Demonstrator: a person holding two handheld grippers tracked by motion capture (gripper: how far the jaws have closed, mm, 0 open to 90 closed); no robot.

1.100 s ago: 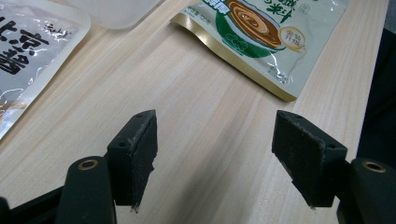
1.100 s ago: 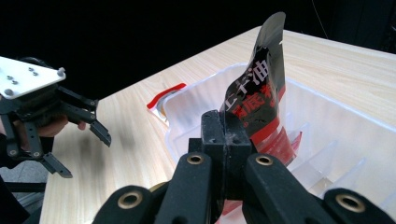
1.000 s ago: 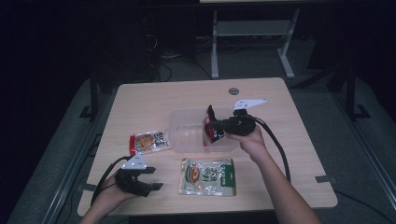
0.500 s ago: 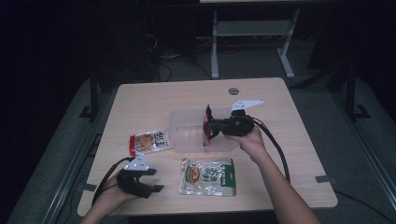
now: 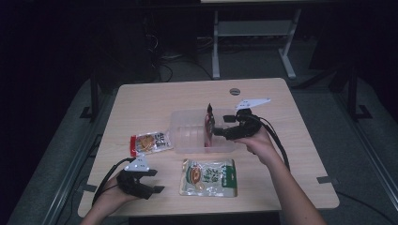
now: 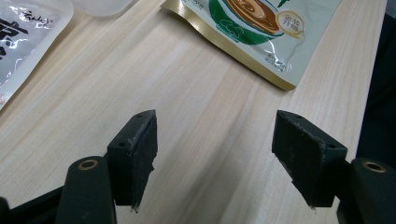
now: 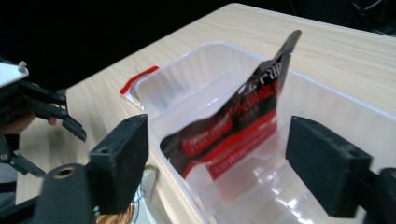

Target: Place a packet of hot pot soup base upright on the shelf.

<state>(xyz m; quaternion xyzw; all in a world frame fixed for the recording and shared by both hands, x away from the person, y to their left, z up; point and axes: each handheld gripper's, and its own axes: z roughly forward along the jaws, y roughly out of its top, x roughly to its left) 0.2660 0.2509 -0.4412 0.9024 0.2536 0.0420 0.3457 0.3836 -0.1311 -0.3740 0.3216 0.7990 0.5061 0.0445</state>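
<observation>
At the lower left of the high view, the left gripper (image 5: pixel 149 182) is sitting wide open on the table (image 5: pixel 150 98). In the middle, the red pack (image 5: pixel 207 131) is leaning inside the clear tub (image 5: pixel 187 138). The right gripper (image 5: pixel 212 125) has just been opening, its jaws apart, nothing between them.

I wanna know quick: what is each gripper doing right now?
Left gripper: open, holding nothing.
Right gripper: jaws just opened, open; the red packet stands loose in the clear tub.
</observation>
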